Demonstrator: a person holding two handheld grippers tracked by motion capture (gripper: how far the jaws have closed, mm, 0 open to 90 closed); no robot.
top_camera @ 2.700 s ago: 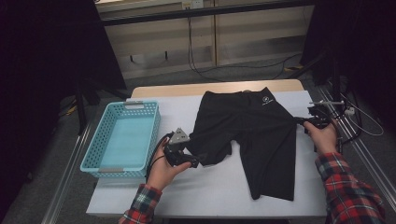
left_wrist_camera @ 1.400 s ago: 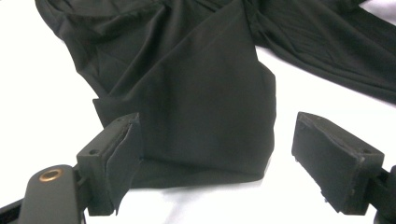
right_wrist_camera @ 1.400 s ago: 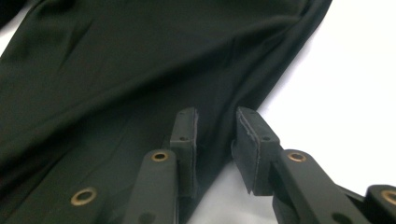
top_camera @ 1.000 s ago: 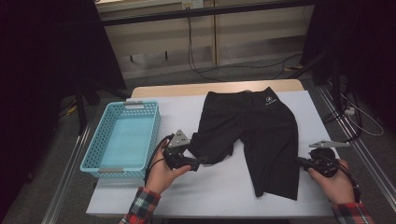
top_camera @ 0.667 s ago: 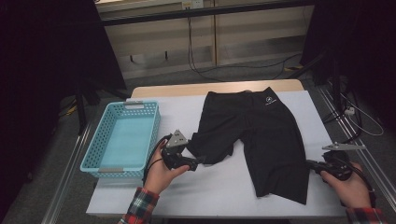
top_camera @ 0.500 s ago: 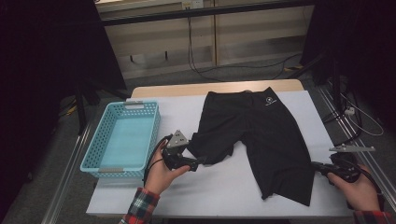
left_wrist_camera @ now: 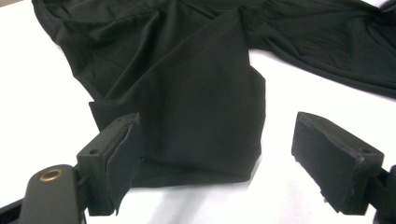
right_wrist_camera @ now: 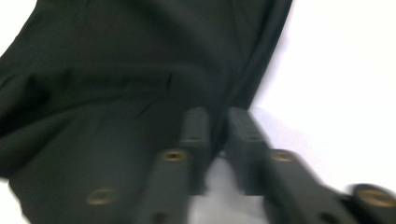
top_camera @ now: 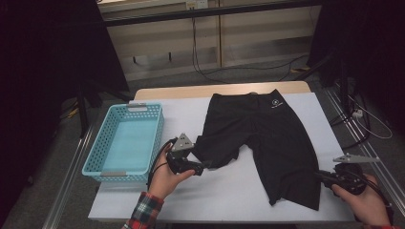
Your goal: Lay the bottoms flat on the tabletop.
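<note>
Spreading step: black shorts [top_camera: 267, 143] lie flat on the table, right of the blue basket [top_camera: 125, 143]. Right gripper [top_camera: 321, 177] pinches the far leg's hem; left gripper [top_camera: 204, 167], jaws apart, straddles the near crumpled leg. Next: likely close left, pull flat.

The black shorts [left_wrist_camera: 196, 88] lie spread on the white desk [left_wrist_camera: 37, 79], one folded leg end reaching toward the camera. The left gripper [left_wrist_camera: 215, 158] stands wide apart around that folded end: one of its fingers [left_wrist_camera: 112, 158] touches the cloth's edge, the other sits well clear of the shorts on bare desk. The rest of the shorts stretches away behind the fold.
</note>
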